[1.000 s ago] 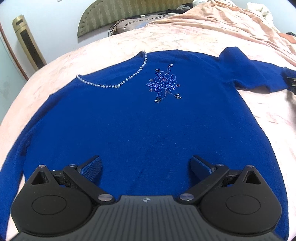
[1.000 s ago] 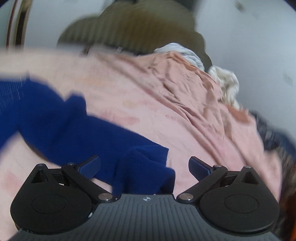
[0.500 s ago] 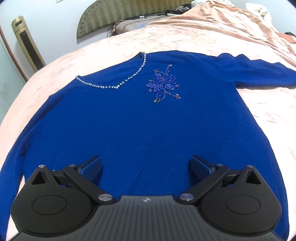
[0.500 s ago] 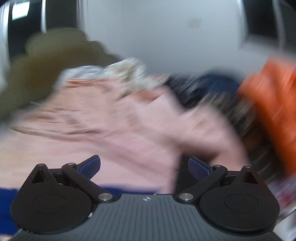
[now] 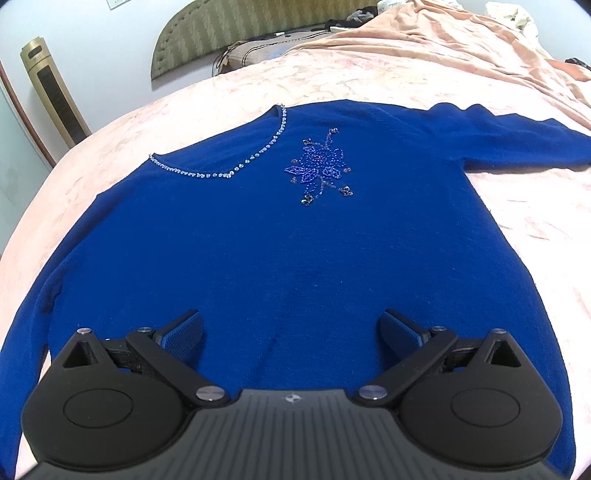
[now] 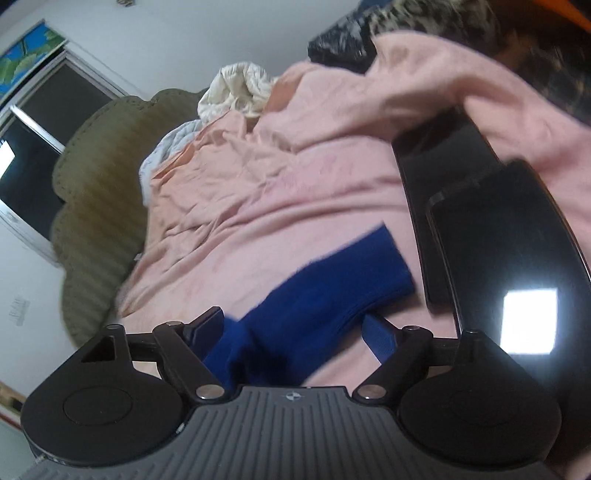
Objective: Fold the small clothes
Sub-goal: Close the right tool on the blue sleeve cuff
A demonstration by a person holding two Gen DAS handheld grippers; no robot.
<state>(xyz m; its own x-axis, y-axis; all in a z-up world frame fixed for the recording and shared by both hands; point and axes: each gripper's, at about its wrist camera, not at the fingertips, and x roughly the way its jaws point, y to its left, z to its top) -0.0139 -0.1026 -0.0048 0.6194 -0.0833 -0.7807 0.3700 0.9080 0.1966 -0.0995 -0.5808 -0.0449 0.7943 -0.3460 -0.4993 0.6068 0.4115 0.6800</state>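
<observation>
Left gripper (image 5: 291, 328): jaws spread wide, nothing between the blue pads; it hangs over the lower body of the sweater, tilted downward.
Right gripper (image 6: 293, 326): jaws partly apart and have just been closing; the sleeve end lies between them, pads not pressing on it as far as the picture shows. View is rolled, with the bed running diagonally.
Sweater (image 5: 280, 240): blue knit, spread flat and face up on the bed directly beneath and ahead of the left gripper; hem nearest, neckline farthest.
Sleeve (image 6: 321, 288): in the right wrist view it runs from between the right gripper's fingers up and away to the right, the cuff end lying on the sheet just beside two dark slabs.
Beaded flower (image 5: 319, 170): ahead of the left gripper, mid-chest, slightly right of centre.
Neckline trim (image 5: 229, 162): row of clear beads, ahead and to the left, beyond the flower's level.
Dark slabs (image 6: 491, 236): two glossy black flat things, overlapping, right of the right gripper; one reflects a bright square.
Sheet (image 5: 388, 62): pink, rumpled farther off, covers the bed all round the sweater.
Headboard (image 5: 229, 29): olive, ribbed, beyond the bed's far edge.
Tower unit (image 5: 55, 92): gold-brown upright column, far left against the wall.
</observation>
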